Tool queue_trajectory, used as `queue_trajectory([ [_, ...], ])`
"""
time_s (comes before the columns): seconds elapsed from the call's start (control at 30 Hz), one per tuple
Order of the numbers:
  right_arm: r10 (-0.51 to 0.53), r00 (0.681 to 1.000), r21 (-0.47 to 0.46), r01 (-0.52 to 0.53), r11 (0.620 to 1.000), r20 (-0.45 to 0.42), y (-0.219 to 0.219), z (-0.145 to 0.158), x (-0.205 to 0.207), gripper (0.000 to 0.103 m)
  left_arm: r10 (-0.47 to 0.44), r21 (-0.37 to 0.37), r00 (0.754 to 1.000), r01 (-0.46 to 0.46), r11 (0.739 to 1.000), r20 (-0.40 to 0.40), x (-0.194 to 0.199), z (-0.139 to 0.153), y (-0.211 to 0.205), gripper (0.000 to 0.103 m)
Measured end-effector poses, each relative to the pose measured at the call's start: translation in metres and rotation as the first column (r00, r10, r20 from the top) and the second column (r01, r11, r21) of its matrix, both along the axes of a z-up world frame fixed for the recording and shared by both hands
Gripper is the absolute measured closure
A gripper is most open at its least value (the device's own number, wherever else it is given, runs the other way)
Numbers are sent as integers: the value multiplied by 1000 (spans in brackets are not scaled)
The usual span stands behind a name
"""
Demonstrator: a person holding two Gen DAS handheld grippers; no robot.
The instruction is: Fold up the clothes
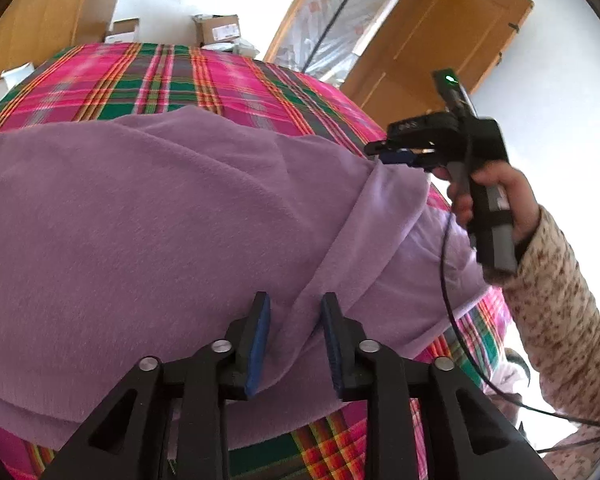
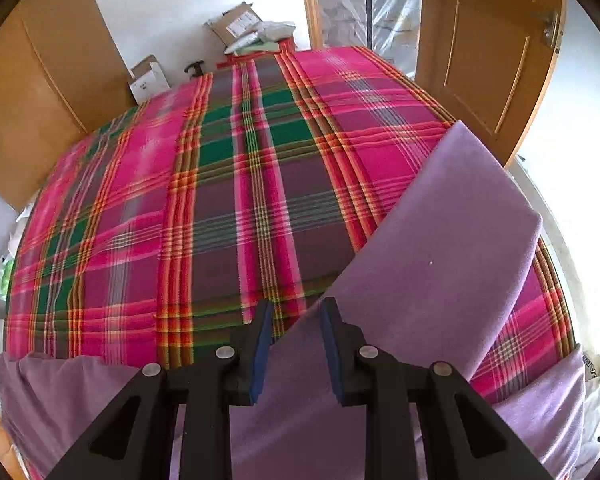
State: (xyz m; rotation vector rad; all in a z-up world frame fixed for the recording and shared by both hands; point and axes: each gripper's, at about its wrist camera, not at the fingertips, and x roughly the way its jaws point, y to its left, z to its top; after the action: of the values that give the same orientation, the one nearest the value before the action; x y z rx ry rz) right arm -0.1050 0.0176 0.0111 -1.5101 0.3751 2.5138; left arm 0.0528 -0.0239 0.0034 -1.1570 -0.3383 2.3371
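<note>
A lilac fleece garment (image 1: 160,220) lies spread over a pink and green plaid bedcover (image 1: 204,80). My left gripper (image 1: 296,304) is open just above the garment's near part, with a raised fold of fleece between its jaws. In the left wrist view my right gripper (image 1: 380,152) is held at the garment's right edge, its blue pads close together on the fleece. In the right wrist view my right gripper (image 2: 296,308) shows a gap between its jaws, with a fold of the lilac garment (image 2: 440,248) running through it.
The plaid bedcover (image 2: 220,200) fills the right wrist view. Cardboard boxes (image 1: 218,32) and packages (image 2: 256,32) lie on the floor beyond the bed. A wooden door (image 2: 488,60) stands open at the right. A black cable (image 1: 446,280) hangs from the right gripper.
</note>
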Motion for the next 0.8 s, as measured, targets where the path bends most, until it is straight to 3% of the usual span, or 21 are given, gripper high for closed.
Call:
queue_trajectory([
  [0.07, -15, 1000, 4, 15, 1000, 23, 2, -2, 0, 78, -17, -7, 1000, 17, 1000, -3, -1, 1, 4, 57],
  [0.17, -28, 999, 4, 28, 1000, 38, 4, -4, -1, 83, -44, -18, 999, 43, 999, -7, -2, 3, 10, 57],
  [0.23, -27, 999, 15, 27, 1000, 37, 4, -3, 0, 94, -61, -26, 998, 61, 998, -10, -3, 4, 15, 57],
  [0.33, -8, 1000, 29, 7, 1000, 30, 3, -2, 3, 100, -58, -16, 998, 58, 998, -4, -5, 4, 15, 57],
  [0.63, -19, 996, 19, 21, 1000, -90, 20, 26, 50, 101, -29, -24, 1000, 29, 999, 1, -4, 4, 16, 57],
  [0.8, -55, 990, -38, 50, 998, -130, 42, 32, 78, 101, -17, -57, 1000, 16, 998, -12, 0, 5, 21, 57],
])
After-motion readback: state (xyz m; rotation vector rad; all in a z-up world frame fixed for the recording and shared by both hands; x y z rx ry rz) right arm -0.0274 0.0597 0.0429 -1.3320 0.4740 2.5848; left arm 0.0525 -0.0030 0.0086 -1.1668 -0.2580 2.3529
